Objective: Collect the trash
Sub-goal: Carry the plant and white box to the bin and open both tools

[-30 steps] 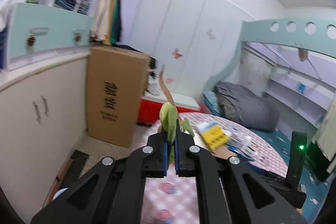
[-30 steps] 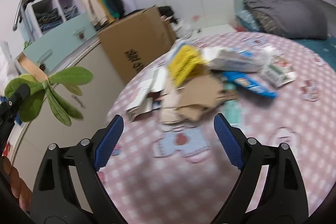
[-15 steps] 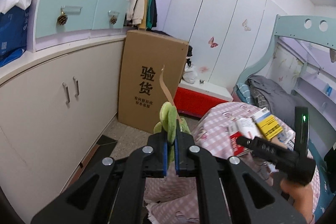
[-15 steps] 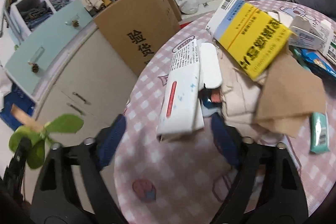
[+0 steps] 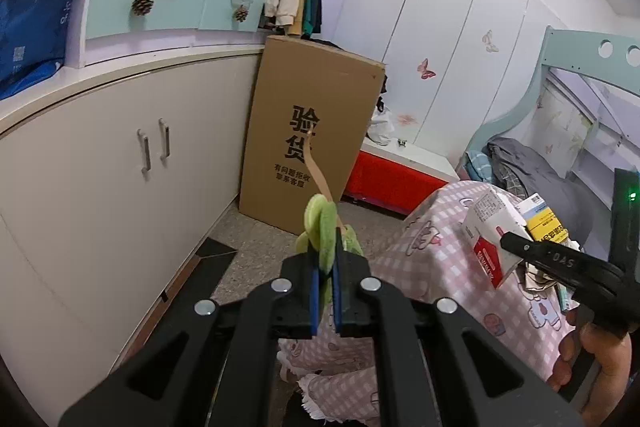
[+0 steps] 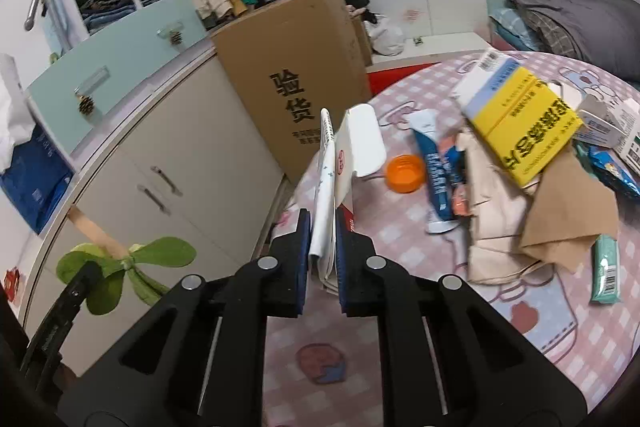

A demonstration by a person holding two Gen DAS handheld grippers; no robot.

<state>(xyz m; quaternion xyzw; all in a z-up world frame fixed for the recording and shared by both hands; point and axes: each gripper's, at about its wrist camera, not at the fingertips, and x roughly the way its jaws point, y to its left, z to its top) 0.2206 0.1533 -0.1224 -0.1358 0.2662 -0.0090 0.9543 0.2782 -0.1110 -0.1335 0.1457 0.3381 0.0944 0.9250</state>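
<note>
From my left wrist view, my left gripper (image 5: 325, 281) is clamped narrow on a green leaf sprig (image 5: 321, 227) with a thin tan strip (image 5: 318, 167) rising from it; the pads bite low on the leaves, so I judge the hold sound but soft, and I should not squeeze harder or swing fast, lest the sprig slip out; beyond it stand the tall cardboard box (image 5: 308, 131) against the cabinets (image 5: 120, 167) and the pink checked tablecloth (image 5: 436, 227) at the right; there my right gripper (image 5: 520, 247) shows side-on, carrying a white and red carton (image 5: 490, 235) just above the table edge.

From my right wrist view, my right gripper (image 6: 323, 247) is closed narrow on that flattened white carton (image 6: 340, 163), which stands upright between the pads with its flap leaning over the cloth; it looks lifted clear, so the step in hand is carrying it off; I would keep it upright and draw it away from the orange cap (image 6: 405, 173) and blue tube (image 6: 436, 175) so the flap drags nothing; the yellow box (image 6: 520, 131), brown paper (image 6: 560, 219) and green packet (image 6: 606, 267) lie on the table as trash to fetch; no bin shows in either view, so I cannot tell where to drop; my left gripper holds the sprig (image 6: 120, 267) low at the left, well apart.
</note>
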